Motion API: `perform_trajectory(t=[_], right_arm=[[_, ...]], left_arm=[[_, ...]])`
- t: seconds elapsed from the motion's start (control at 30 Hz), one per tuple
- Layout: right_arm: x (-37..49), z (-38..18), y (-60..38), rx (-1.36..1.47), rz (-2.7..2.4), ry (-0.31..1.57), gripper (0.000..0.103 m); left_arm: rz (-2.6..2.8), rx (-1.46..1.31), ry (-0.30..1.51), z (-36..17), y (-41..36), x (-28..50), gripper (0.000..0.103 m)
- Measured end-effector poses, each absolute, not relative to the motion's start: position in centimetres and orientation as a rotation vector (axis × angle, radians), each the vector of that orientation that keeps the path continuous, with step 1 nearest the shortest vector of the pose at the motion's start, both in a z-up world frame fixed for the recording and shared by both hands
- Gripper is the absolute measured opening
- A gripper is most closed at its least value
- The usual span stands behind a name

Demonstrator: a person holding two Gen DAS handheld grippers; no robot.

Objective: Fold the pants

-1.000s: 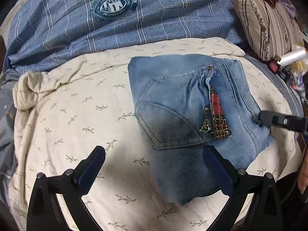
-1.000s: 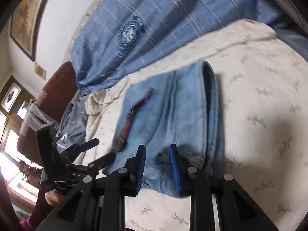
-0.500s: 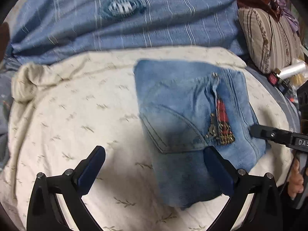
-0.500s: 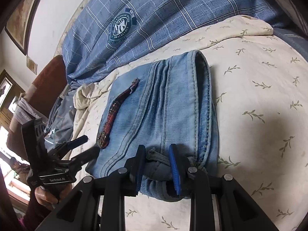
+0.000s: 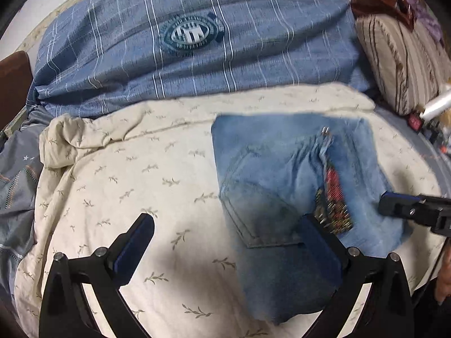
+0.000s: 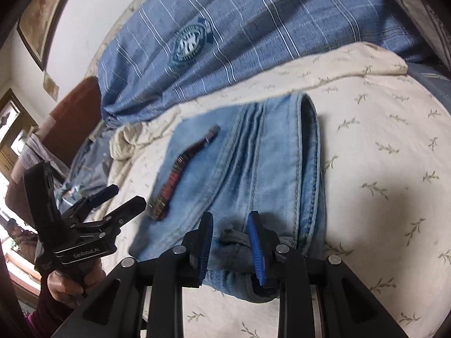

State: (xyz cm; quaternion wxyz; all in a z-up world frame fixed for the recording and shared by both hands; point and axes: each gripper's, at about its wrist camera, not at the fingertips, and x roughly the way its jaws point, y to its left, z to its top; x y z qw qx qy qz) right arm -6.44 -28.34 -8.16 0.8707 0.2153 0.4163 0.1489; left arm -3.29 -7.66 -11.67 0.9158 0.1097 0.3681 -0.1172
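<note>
Light blue denim pants (image 5: 284,180) lie folded into a compact packet on the cream leaf-print blanket (image 5: 141,186), with a red plaid zipper trim (image 5: 334,197) on top. My left gripper (image 5: 225,248) is wide open and hovers above the packet's near left edge, holding nothing. My right gripper (image 6: 229,242) is narrowly open around a bunched grey-blue fold (image 6: 234,238) at the packet's (image 6: 253,169) near end. The right gripper's tip (image 5: 400,207) shows at the packet's right edge in the left wrist view. The left gripper (image 6: 112,200) shows at the left in the right wrist view.
A blue plaid duvet (image 5: 197,45) with a round logo is heaped behind the blanket. A striped pillow (image 5: 400,56) and small items (image 5: 431,118) lie at the far right. A brown headboard (image 6: 73,112) and window stand to the left in the right wrist view.
My left gripper has drifted slightly; it stays wide open. My right gripper's jaws have widened a little around the fold. The packet has stayed in place.
</note>
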Motion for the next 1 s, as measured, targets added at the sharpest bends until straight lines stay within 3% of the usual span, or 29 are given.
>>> perform_trajectory(t=[1.0], right_arm=[[-5.75, -9.02, -27.87, 0.419, 0.29, 0.875, 0.032]], left_arm=[[-0.258, 0.276, 0.721, -12.08, -8.5, -3.53, 0.103]])
